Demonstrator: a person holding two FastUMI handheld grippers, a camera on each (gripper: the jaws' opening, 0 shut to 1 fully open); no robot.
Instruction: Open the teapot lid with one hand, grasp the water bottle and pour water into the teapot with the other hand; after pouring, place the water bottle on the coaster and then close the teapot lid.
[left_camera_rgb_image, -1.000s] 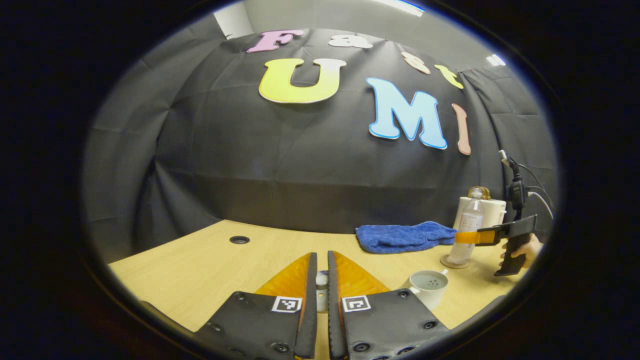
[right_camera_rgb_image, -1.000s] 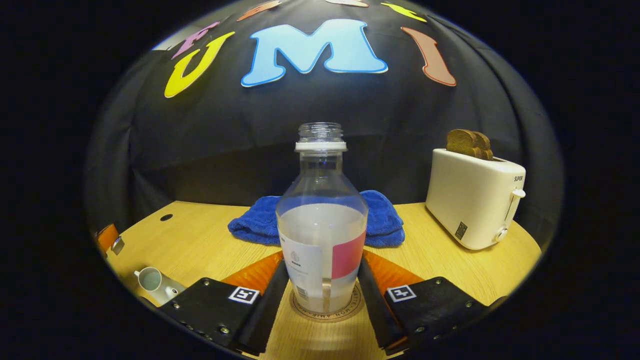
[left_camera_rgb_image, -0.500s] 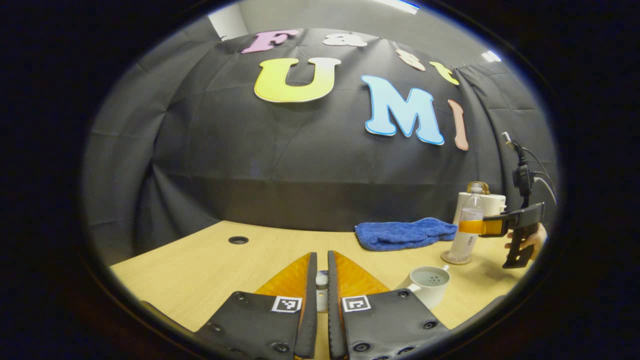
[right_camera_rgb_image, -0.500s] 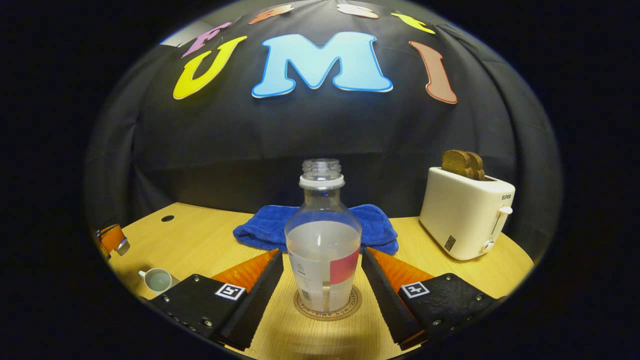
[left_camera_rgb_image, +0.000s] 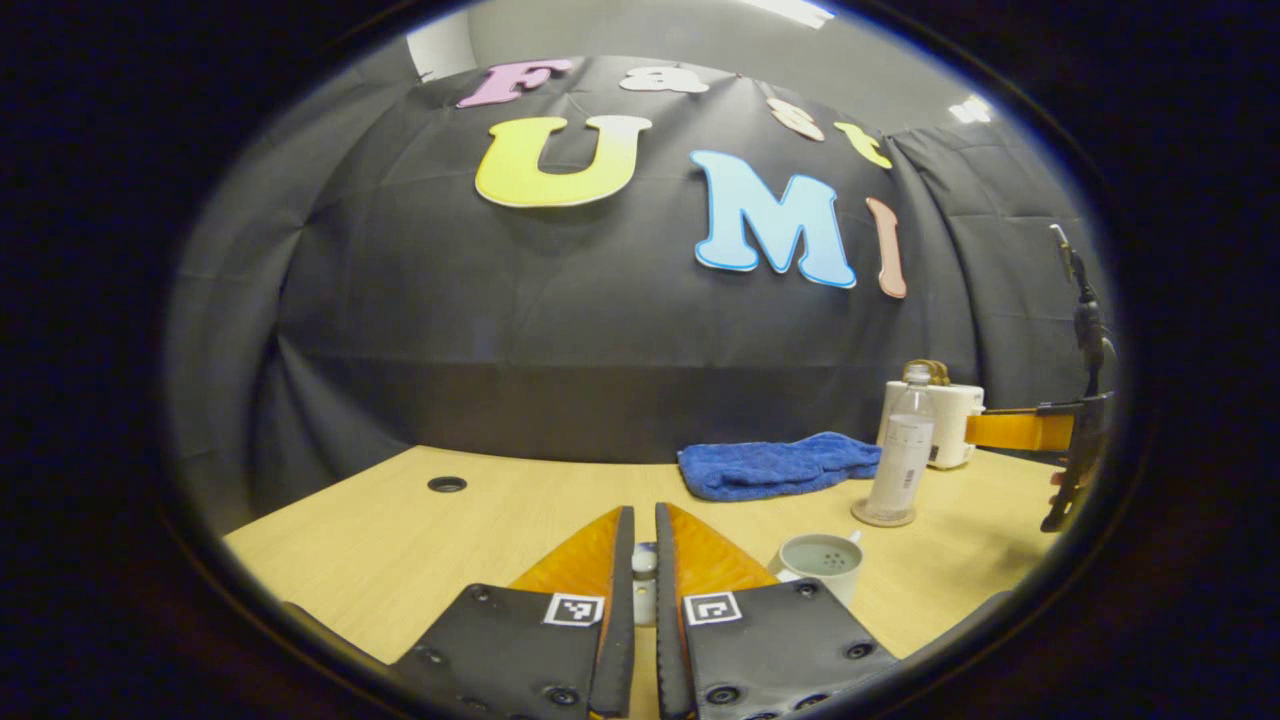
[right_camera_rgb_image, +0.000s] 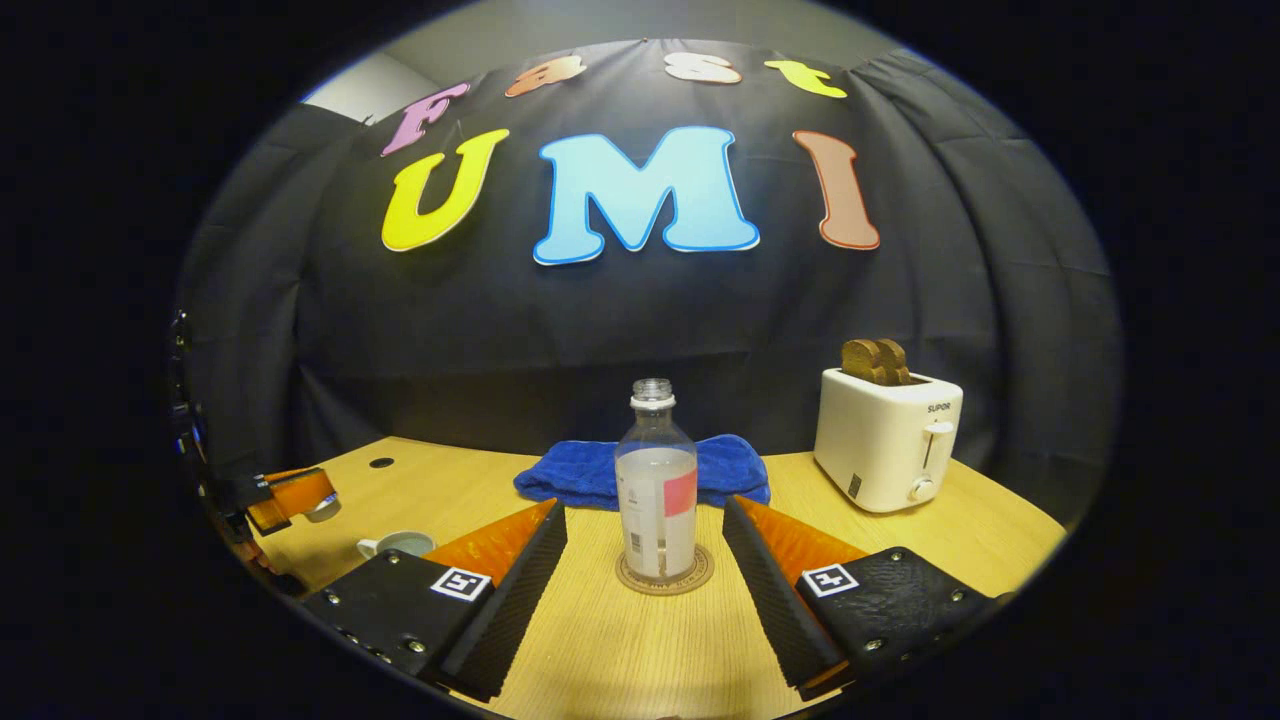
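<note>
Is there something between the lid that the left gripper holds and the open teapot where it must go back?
Nothing visible. The left gripper is shut on the lid, and the teapot stands open just to its right on bare table. The bottle rests on its coaster, farther back.

The left gripper (left_camera_rgb_image: 645, 585) had its fingers (left_camera_rgb_image: 622, 590) closed on the small white teapot lid (left_camera_rgb_image: 645, 577) above the bench (left_camera_rgb_image: 480, 520). Just to its right sat the open teapot (left_camera_rgb_image: 822, 560), strainer holes showing inside. Farther right the water bottle (left_camera_rgb_image: 900, 450) stood upright on the coaster (left_camera_rgb_image: 884, 517), with a blue towel (left_camera_rgb_image: 780, 465) and a white toaster (left_camera_rgb_image: 955, 420) behind, and the right gripper (left_camera_rgb_image: 1010, 430) hung beside the bottle without touching it.
</note>
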